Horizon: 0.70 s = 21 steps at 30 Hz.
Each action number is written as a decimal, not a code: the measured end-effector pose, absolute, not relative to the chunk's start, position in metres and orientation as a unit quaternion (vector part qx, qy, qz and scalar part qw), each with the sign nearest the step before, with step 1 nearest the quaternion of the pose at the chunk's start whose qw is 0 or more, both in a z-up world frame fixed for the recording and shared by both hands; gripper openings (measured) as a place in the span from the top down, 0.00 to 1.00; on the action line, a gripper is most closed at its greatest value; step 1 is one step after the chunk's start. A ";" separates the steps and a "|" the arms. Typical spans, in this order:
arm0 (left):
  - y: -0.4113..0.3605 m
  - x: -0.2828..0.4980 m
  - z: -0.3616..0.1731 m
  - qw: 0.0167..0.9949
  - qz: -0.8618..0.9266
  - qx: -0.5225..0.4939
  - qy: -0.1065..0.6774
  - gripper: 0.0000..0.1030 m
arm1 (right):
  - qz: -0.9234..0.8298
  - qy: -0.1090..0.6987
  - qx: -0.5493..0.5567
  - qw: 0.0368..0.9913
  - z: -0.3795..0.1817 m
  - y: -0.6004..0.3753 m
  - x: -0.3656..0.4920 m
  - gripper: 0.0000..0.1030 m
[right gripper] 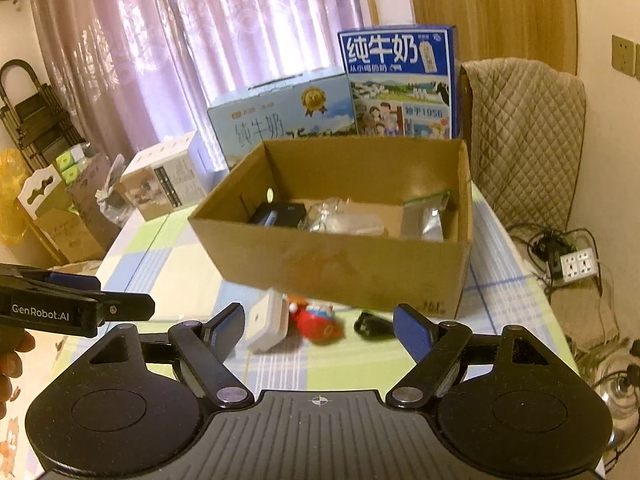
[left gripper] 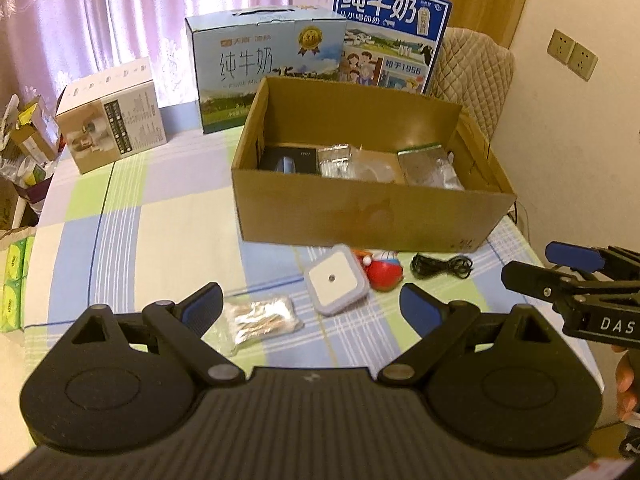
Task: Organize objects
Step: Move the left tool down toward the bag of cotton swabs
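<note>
Cardboard box (left gripper: 360, 216) near table's right edge (left gripper: 532, 248) | both tongs wide, empty

The counter cloth (left gripper: 168, 216) had green, blue and white checks. The cardboard box (left gripper: 360, 216) was brown. The toy (left gripper: 384, 274) was red.

Checked tablecloth (left gripper: 160, 216), cardboard box (left gripper: 360, 216), night light (left gripper: 336, 284), cable (left gripper: 440, 266)
</note>
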State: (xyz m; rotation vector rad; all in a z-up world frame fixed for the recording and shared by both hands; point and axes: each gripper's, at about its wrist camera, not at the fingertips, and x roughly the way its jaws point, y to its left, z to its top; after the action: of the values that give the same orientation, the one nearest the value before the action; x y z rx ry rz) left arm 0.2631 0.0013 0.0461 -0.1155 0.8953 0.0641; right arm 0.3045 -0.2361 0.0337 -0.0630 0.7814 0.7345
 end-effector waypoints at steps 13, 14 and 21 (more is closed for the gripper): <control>0.006 0.238 0.023 0.889 0.039 -0.054 0.454 0.09 | 0.345 0.403 -0.030 0.847 0.010 -0.243 0.285 0.24; 0.006 0.237 0.021 0.887 0.040 -0.054 0.456 0.09 | 0.345 0.406 -0.030 0.846 0.008 -0.243 0.285 0.24; 0.010 0.235 0.011 0.881 0.052 -0.051 0.468 0.10 | 0.340 0.422 -0.031 0.840 -0.006 -0.245 0.285 0.24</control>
State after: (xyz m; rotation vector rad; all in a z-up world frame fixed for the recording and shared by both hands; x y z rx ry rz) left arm 0.2346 0.0098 0.0107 -0.1060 0.9754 0.1074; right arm 0.2851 -0.2446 -0.0060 -0.0646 0.8927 0.7189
